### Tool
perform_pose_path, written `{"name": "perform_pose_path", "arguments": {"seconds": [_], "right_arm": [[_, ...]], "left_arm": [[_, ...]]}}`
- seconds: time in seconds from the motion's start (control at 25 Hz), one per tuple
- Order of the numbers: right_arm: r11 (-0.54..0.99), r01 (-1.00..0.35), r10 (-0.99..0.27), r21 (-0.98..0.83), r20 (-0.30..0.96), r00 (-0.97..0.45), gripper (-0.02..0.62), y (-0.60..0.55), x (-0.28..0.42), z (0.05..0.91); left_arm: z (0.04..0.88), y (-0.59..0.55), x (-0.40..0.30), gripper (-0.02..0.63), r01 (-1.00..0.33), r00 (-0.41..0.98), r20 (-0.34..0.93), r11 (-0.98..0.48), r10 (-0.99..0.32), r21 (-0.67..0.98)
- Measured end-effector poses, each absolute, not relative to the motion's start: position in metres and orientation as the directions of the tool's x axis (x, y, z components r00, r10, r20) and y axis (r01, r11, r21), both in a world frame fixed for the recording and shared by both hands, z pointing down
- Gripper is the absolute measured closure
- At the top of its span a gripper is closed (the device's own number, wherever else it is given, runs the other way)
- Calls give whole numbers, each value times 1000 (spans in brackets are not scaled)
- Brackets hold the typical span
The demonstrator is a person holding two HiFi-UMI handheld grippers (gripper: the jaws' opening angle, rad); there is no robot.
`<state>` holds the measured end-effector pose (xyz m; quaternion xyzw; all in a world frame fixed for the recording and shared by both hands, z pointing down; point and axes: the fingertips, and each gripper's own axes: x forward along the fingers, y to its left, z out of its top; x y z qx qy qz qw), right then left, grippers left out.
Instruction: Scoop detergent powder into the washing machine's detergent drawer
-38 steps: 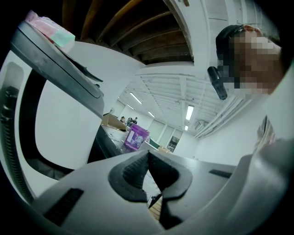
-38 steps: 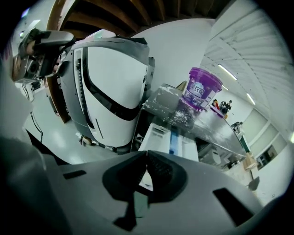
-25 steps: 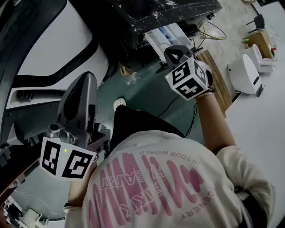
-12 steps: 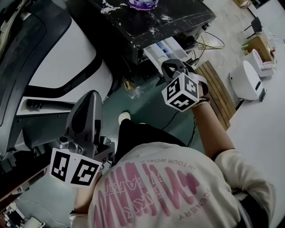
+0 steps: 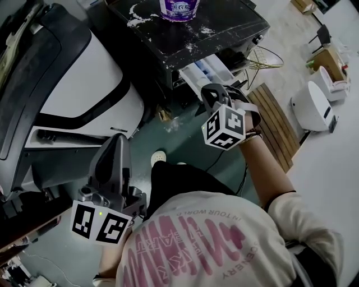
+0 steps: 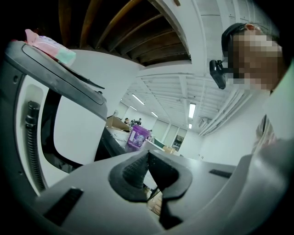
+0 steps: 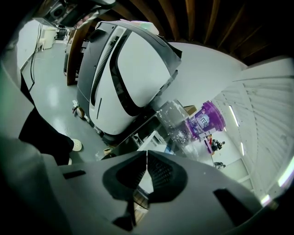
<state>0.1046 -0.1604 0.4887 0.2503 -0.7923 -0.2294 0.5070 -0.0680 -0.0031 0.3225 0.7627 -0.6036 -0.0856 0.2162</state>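
Observation:
A purple detergent tub [image 5: 178,8] stands on the black washing machine top [image 5: 224,25], which is dusted with spilled white powder. Below it the white detergent drawer [image 5: 203,72] is pulled out. My right gripper [image 5: 215,95] hovers just in front of the drawer, jaws shut with nothing between them; in its own view the tub [image 7: 207,118] and drawer [image 7: 154,137] lie beyond the shut tips [image 7: 147,154]. My left gripper [image 5: 114,154] hangs low at the left, far from the machine, also shut and empty [image 6: 148,154]. The tub [image 6: 138,137] shows in the distance.
A large white-and-black curved machine [image 5: 84,89] fills the left side. A wooden slat board [image 5: 274,115] and a white appliance [image 5: 312,101] lie on the floor at the right. A wire rack [image 5: 263,54] sits beside the washing machine. A shoe [image 5: 159,158] rests on the green floor.
The right gripper has rolled, so its marker cube faces differently, and sits lower in the view. The left gripper has drifted down and right. More of the machine top and the tub show.

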Motion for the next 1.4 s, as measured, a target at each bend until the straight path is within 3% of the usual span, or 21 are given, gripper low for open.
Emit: {"name": "perform_pose_path", "arguments": {"seconds": [0.96, 1.4], "right_arm": [[700, -36, -688, 713, 662, -297, 592, -140, 101, 472], [616, 139, -744, 775, 631, -221, 592, -122, 101, 478]], "left_arm": [[272, 16, -83, 604, -894, 275, 10, -252, -961, 372], [255, 53, -113, 604, -903, 297, 2, -280, -955, 327]]}}
